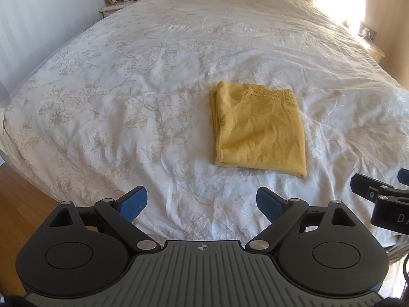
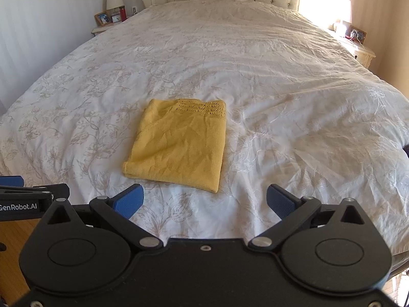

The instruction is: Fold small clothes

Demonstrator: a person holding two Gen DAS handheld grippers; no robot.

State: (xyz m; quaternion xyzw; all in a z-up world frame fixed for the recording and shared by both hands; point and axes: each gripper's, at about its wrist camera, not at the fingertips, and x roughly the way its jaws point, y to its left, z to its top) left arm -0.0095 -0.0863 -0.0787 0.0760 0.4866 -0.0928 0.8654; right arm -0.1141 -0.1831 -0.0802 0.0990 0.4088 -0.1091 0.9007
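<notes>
On white floral-embroidered bedspread, near foot edge: yellow knit garment lying flat as compact layered rectangle, lace trim at far edge. Fold judged complete or nearly so. Left gripper and right gripper both spread wide, empty, short of garment, not touching. Remaining: possibly one halving fold or tidy-up.

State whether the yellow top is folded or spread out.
Folded: the yellow top lies as a compact rectangle with doubled edges showing.
</notes>
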